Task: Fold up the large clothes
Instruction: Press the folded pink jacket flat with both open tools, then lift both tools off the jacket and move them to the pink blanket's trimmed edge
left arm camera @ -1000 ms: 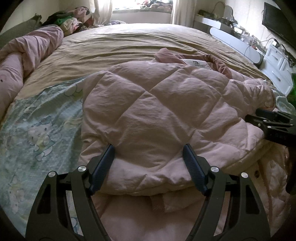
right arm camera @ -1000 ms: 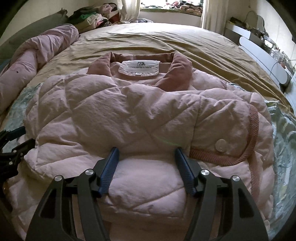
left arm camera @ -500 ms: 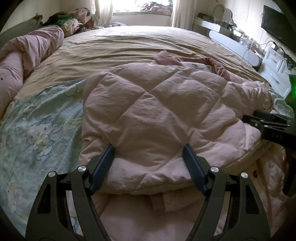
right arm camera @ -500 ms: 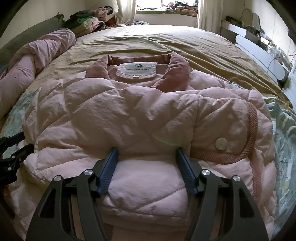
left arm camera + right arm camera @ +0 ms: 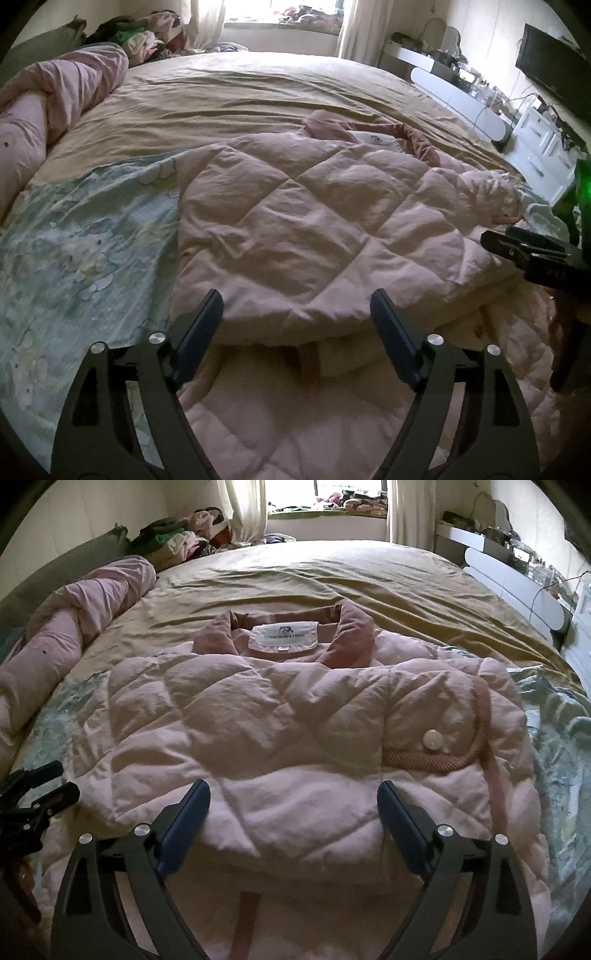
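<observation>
On the wide bed point(image 5: 369, 579) with its tan sheet, we see the quilted pink jacket point(image 5: 280, 731) lying folded, collar toward the window. Our left gripper point(image 5: 295, 314) and right gripper point(image 5: 291, 808) both stand spread wide at its near edge, grasping nothing.

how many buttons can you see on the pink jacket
1. A pale round button sits on the right side of the jacket, just above the braided trim. Others may be hidden under the folds.
</observation>
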Motion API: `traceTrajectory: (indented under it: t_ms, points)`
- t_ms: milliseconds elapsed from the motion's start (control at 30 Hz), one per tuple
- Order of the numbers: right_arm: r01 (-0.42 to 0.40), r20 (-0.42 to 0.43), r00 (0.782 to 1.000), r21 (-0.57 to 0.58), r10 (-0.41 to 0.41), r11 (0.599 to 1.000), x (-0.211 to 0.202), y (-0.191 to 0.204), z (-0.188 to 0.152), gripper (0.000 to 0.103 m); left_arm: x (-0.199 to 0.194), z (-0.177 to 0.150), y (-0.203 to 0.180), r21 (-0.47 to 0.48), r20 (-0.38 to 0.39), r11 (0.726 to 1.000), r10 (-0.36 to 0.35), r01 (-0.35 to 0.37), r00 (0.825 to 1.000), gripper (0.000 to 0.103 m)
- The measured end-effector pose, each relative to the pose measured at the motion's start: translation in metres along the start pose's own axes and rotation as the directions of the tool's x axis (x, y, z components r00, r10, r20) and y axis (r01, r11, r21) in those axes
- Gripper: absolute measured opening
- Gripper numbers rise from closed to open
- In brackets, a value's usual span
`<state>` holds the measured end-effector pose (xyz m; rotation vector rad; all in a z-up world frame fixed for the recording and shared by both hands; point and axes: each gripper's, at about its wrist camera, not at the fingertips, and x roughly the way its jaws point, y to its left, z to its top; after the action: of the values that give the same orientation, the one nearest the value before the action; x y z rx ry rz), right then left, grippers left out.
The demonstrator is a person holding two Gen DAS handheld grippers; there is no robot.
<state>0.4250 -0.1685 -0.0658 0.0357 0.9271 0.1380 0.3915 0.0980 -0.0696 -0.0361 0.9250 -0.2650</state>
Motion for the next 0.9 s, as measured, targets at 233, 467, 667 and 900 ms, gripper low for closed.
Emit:
traceTrajectory:
  t_ms: [233,467,667,900]
  points:
    - [-0.013,0.029,1.000,0.050,0.011,0.999,-0.032,-0.007,-0.010,0.098,-0.036,0.000,0.004,-0.015,0.042,1.000,0.014,-0.013,0.999,0.094]
    - [-0.022,0.061,0.998,0.060,0.018,0.998,-0.065,-0.007,-0.016,0.098,-0.067,-0.003,0.008,-0.049,0.077,0.999,0.016,-0.012,0.997,0.094]
    - [-0.024,0.096,0.995,0.054,0.019,0.998,-0.093,-0.007,-0.021,0.098,-0.083,-0.009,0.001,-0.028,0.081,0.999,0.037,-0.035,0.996,0.094]
    - [-0.027,0.129,0.991,0.062,0.019,0.998,-0.123,-0.014,-0.028,0.098,-0.105,-0.020,-0.010,0.005,0.103,0.998,0.054,-0.055,0.993,0.094]
